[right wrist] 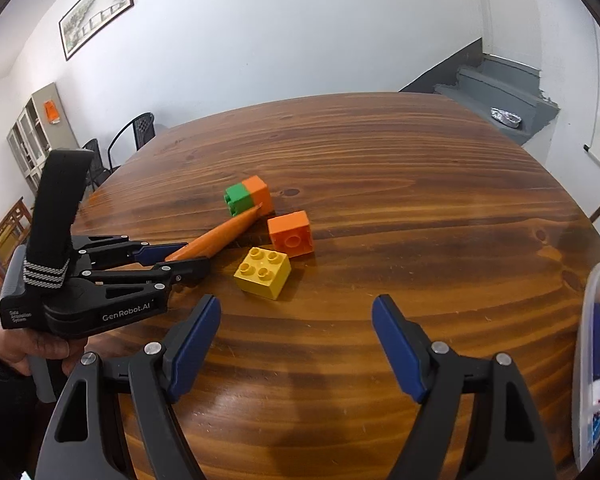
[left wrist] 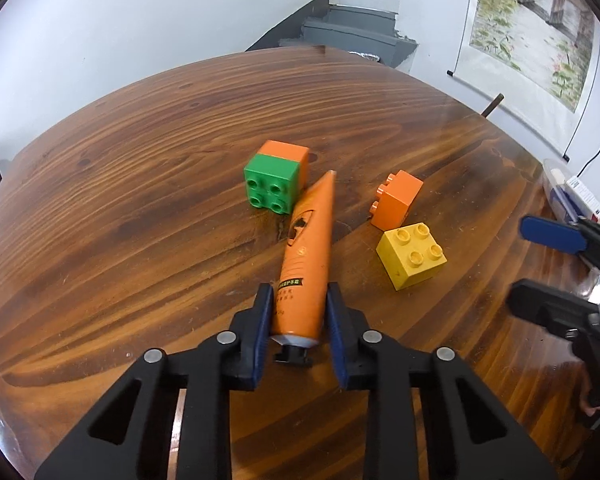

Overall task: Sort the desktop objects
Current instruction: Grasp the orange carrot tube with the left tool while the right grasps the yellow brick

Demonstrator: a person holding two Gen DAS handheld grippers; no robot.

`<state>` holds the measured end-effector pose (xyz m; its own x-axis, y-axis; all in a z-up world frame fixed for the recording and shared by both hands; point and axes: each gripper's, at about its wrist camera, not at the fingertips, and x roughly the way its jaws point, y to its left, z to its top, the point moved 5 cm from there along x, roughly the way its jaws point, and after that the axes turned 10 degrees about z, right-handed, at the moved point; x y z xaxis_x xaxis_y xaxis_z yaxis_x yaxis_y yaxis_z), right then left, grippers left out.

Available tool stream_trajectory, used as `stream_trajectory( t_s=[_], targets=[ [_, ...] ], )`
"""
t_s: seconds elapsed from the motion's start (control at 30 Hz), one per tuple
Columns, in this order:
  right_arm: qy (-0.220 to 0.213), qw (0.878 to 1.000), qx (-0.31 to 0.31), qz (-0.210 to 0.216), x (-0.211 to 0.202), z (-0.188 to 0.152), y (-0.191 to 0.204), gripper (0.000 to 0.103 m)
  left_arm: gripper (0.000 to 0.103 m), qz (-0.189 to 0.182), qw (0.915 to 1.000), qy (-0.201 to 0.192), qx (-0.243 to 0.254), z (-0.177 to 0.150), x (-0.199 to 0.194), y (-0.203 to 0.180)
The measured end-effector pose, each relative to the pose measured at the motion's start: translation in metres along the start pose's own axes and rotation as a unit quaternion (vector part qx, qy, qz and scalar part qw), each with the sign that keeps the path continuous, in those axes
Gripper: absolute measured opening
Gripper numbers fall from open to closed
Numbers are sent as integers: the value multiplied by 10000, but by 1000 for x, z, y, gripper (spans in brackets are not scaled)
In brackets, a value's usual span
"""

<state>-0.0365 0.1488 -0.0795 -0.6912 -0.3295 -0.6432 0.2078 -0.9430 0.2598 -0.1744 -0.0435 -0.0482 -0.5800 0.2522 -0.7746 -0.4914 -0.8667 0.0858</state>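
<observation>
Now the orange tube (left wrist: pixel 306 256) is pinched near its cap end by the left tool (left wrist: pixel 298 312), tip resting vs. the green/orange block (left wrist: pixel 276 178) ahead. Right tool (right wrist: pixel 296 344) is held spread, nothing btwn pads; yellow block (right wrist: pixel 262 272) sits just ahead on the tabletop (right wrist: pixel 380 184).

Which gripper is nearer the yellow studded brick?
Left. The left gripper, shut on the orange tube, sits just beside the yellow studded brick; the right gripper hovers open, farther back.

Small print on the orange plastic tube (left wrist: pixel 306 248), between the left tongs' pads, is illegible. Clear plastic container (right wrist: pixel 598 360), right of the right tongs, is cut by the frame edge; contents indistinct.
</observation>
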Motion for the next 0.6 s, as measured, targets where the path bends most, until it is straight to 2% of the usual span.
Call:
stream_trajectory(
  t_s=[0.2,0.33,0.6],
  targets=[
    [246,9992,-310,-24,30,9,12,80,28,30,9998,-18,-199,-6,-8,9],
    [388,9983,-414,-95,49,12,15,69,27,32,9996,-21,-294,-9,-11,15],
    [578,9977,-350,13,70,18,16,65,27,49,9990,-121,-439,-10,-18,20]
  ],
)
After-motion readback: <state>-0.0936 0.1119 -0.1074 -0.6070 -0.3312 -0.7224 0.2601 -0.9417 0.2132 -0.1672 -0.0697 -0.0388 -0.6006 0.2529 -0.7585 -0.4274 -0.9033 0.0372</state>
